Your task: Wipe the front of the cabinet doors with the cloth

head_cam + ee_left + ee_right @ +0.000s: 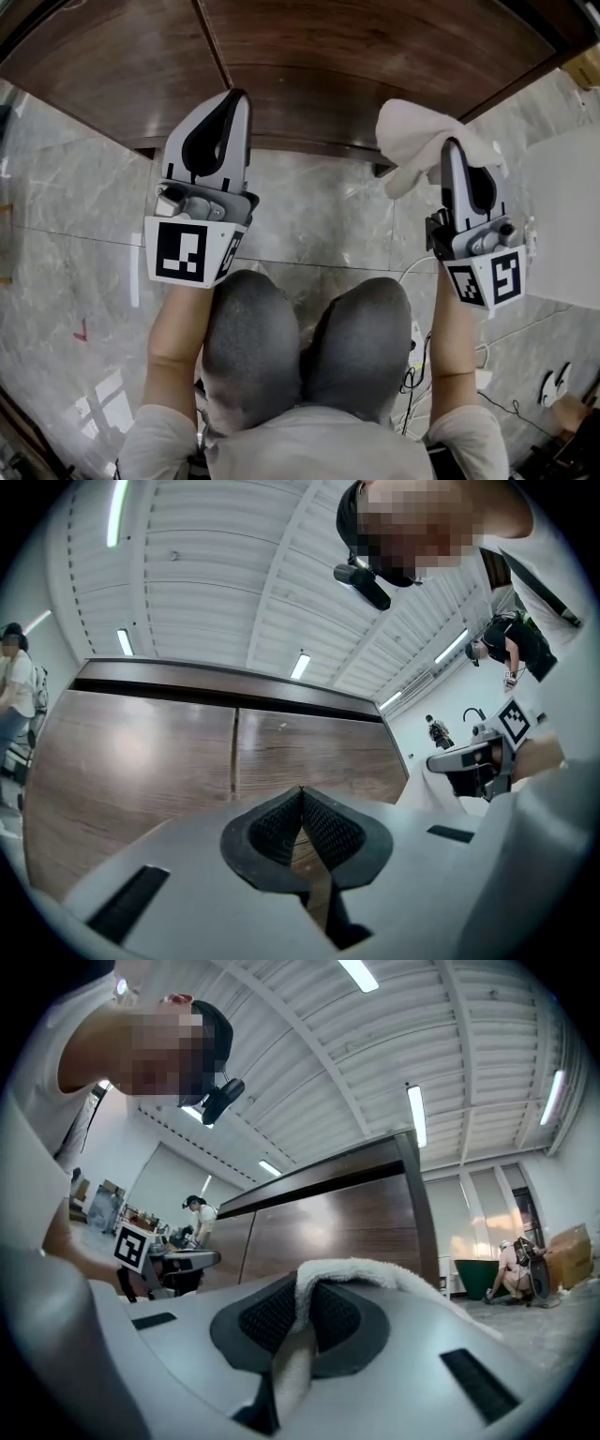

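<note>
Pinched by one fold in the clamped jaws of my right gripper [454,150], the cloth [412,141] hangs near the cabinet doors [309,66]. It looks soft, light and floppy, so a bunched hold seems best. My left gripper [232,98] hovers alongside, jaws pressed together, empty.

No words, numbers or brand names legible anywhere, only a black-and-white square marker [180,251] on the left tool [234,101], another square marker [487,279] on the right tool [451,148]

Cabinet doors [309,56] ahead — left gripper [234,96] at left, cloth [411,131] in right gripper [451,145] at right.
</note>
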Demonstrator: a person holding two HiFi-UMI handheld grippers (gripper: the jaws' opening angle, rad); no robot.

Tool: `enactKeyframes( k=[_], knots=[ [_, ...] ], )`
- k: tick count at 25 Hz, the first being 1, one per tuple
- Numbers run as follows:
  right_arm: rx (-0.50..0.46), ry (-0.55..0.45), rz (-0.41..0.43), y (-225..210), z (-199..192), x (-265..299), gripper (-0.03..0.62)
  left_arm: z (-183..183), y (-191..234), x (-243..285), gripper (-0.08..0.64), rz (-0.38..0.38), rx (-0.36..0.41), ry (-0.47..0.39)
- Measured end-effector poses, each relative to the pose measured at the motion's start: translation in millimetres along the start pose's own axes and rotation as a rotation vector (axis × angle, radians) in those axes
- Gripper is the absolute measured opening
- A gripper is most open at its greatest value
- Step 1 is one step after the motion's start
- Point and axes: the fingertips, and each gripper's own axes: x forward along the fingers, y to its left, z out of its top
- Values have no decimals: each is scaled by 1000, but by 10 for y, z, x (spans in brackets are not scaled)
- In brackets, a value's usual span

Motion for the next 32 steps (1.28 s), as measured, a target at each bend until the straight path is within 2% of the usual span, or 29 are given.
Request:
enactKeyframes(
  k=[4, 11, 18, 25, 32],
  knots=[
    [32, -15, 100, 492, 5, 263, 52, 12, 268, -213, 17, 34, 17, 12],
    [72, 38, 308, 1330, -369, 938, 52, -98, 705, -540, 17, 82, 21, 35],
    [4, 107, 433, 1876, -724, 1380, 52, -244, 856, -665, 17, 68, -1, 40],
    [-97, 176, 419, 2009, -1194, 1728, 52, -463, 885, -671, 17, 47, -41, 46],
    [-106, 223, 328, 1812, -1500, 2003, 52, -524, 842, -647, 17, 35, -49, 61]
  ],
)
